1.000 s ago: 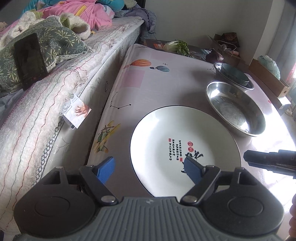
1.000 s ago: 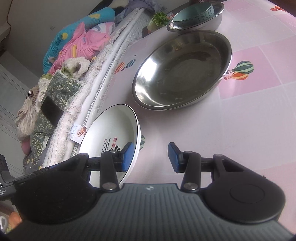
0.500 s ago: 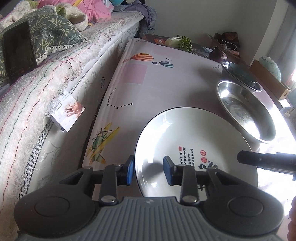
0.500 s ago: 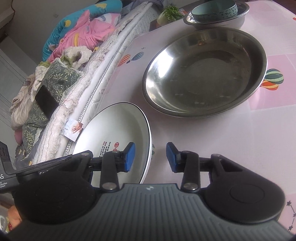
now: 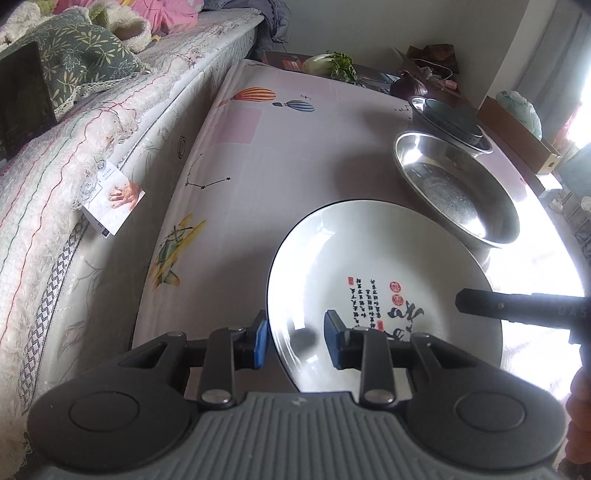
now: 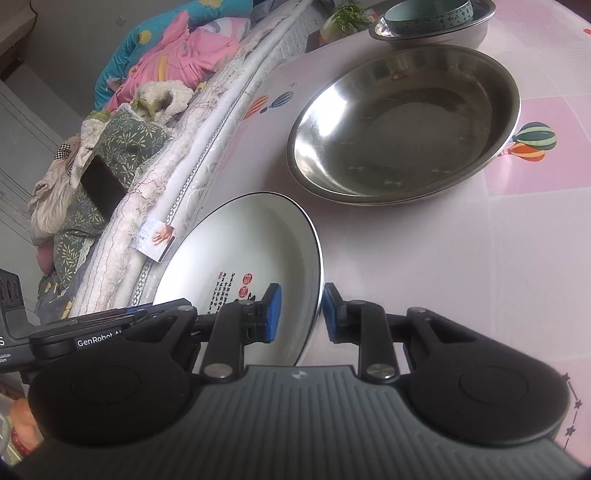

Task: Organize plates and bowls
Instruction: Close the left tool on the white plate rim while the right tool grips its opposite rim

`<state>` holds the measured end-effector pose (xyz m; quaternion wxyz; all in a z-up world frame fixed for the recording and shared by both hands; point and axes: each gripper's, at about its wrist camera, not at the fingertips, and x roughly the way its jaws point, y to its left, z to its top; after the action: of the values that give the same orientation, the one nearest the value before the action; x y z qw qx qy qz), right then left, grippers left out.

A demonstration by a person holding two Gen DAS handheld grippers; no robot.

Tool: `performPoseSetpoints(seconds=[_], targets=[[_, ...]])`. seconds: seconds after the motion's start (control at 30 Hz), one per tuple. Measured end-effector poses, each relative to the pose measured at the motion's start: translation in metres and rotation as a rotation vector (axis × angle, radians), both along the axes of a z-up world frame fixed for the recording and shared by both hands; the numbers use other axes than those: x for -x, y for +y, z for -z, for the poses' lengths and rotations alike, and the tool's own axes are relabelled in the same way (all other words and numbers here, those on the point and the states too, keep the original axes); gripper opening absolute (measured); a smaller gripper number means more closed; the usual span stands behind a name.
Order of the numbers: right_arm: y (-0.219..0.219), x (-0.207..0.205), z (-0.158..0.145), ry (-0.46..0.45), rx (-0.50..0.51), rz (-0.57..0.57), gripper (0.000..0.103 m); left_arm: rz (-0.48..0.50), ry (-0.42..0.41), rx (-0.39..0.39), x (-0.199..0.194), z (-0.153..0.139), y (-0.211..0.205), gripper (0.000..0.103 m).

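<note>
Glossy white ceramic for the plate [image 5: 384, 258], smooth, with a thin dark rim line and printed black and red characters. Polished metal for the large steel basin [image 6: 402, 122], mirror-bright at the wall, duller and streaked on the floor. Same shiny metal for the smaller steel bowl [image 6: 436, 35], holding a glazed teal bowl [image 6: 428, 14]. Smooth, slightly sheened plastic-looking tablecloth [image 5: 266, 155], printed with balloons. Matt black plastic on the left gripper [image 5: 295, 339] and the right gripper [image 6: 301, 314], ribbed grey housings, blue rubbery-looking pads [image 5: 261, 341]. Rough, frayed woven cloth on the bed cover [image 5: 55, 177]; glossy paper for the tag [image 5: 112, 201].
</note>
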<state>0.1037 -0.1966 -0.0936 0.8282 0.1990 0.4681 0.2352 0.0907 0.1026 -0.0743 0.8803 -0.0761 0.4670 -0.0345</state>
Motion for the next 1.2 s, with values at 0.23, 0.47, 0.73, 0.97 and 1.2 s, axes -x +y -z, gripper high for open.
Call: performPoseSetpoints(seconds=[0.23, 0.47, 0.73, 0.97, 1.2], targets=[[-0.053, 0.034, 0.002, 0.004, -0.02, 0.082, 0.025, 0.12, 0.031, 0.019, 0.021, 0.0, -0.044, 0.033], [-0.118, 0.064, 0.008, 0.005, -0.063, 0.245, 0.025, 0.247, 0.038, 0.035, 0.025, 0.0, -0.098, 0.035], [-0.158, 0.074, 0.014, -0.024, -0.083, 0.356, 0.025, 0.328, 0.001, 0.003, 0.018, 0.004, -0.138, 0.035], [-0.147, 0.076, 0.016, -0.055, -0.034, 0.337, 0.024, 0.325, -0.015, -0.049, 0.014, 0.007, -0.147, 0.038], [-0.138, 0.077, 0.013, -0.08, 0.012, 0.32, 0.024, 0.319, -0.024, -0.069, 0.012, 0.007, -0.152, 0.042]])
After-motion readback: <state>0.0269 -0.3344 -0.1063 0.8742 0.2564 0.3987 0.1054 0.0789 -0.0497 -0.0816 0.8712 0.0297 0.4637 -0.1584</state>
